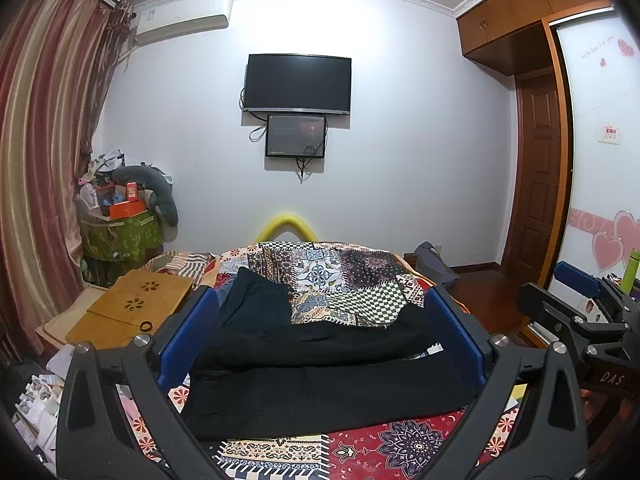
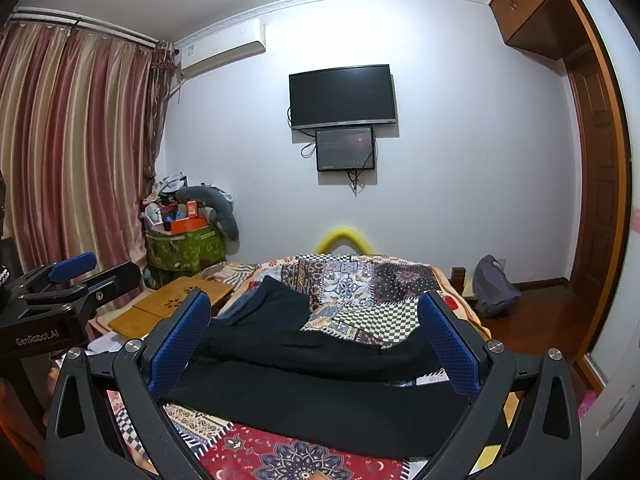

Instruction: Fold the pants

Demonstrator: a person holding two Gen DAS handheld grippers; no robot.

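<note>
The black pants [image 1: 320,376] lay across the patterned bedspread [image 1: 352,276], spread sideways with one part running away toward the far left of the bed. Their dark cloth showed almost no detail, so seams, waistband and leg ends were hard to make out, and it could not be told which end was which.

The left gripper [image 1: 320,334] hung above the near side of the bed with its blue-padded fingers [image 1: 188,340] spread wide, nothing between them; the pants showed in the gap but lower down, apart from the pads. The right gripper [image 2: 316,346] was likewise wide apart and held nothing, its blue fingers [image 2: 180,344] framing the same stretch of dark cloth. Each gripper showed at the edge of the other's view, cut off by the frame, the two side by side.

The lower frames of both grippers hid the nearest strip of bed and the pants' closest edge. A wooden lap desk [image 1: 132,312] lay left of the bed, partly covered by the left finger. A dark television [image 1: 298,84] hung on the wall above a smaller screen [image 1: 296,136].
</note>
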